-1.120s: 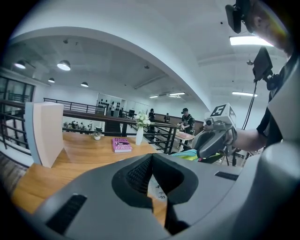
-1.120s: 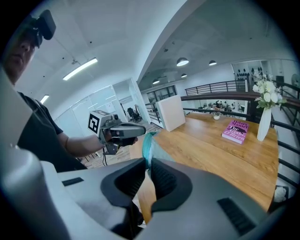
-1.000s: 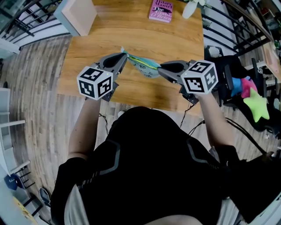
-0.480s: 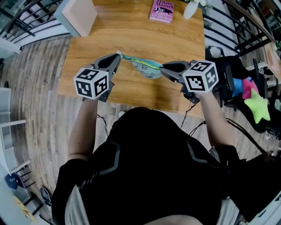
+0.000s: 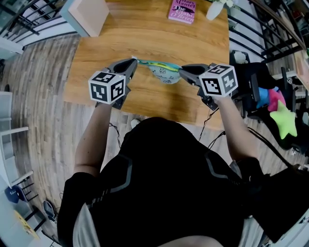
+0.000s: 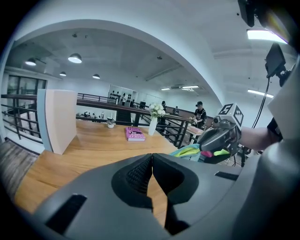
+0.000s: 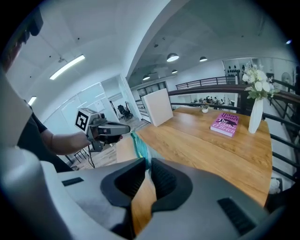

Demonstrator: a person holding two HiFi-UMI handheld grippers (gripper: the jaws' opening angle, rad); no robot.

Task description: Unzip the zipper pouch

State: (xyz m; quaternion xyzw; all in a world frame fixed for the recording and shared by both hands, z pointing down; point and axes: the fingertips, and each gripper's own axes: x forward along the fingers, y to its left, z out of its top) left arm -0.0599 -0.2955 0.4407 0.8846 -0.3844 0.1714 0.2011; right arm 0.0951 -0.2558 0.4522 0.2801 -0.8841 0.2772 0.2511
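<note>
A light zipper pouch point(image 5: 164, 73) with a teal zipper edge hangs stretched between my two grippers above the near part of the wooden table point(image 5: 145, 38). My left gripper point(image 5: 134, 62) is shut on the thin teal end of the zipper; its jaws point(image 6: 152, 157) meet with no gap. Whether it holds the pull itself is hidden. My right gripper point(image 5: 181, 71) is shut on the pouch's other end, and teal fabric point(image 7: 139, 145) runs into its jaws point(image 7: 146, 164). In the left gripper view the pouch point(image 6: 187, 151) bunches at the right gripper's tip.
A pink book point(image 5: 182, 10) and a white vase of flowers point(image 5: 215, 8) stand at the table's far right. A white box point(image 5: 87, 17) sits at the far left corner. Dark railings and a bright star toy point(image 5: 282, 118) lie to the right of the table.
The two grippers have drawn slightly apart and sunk a little towards the table. The teal zipper strip between them now runs longer and straighter.
</note>
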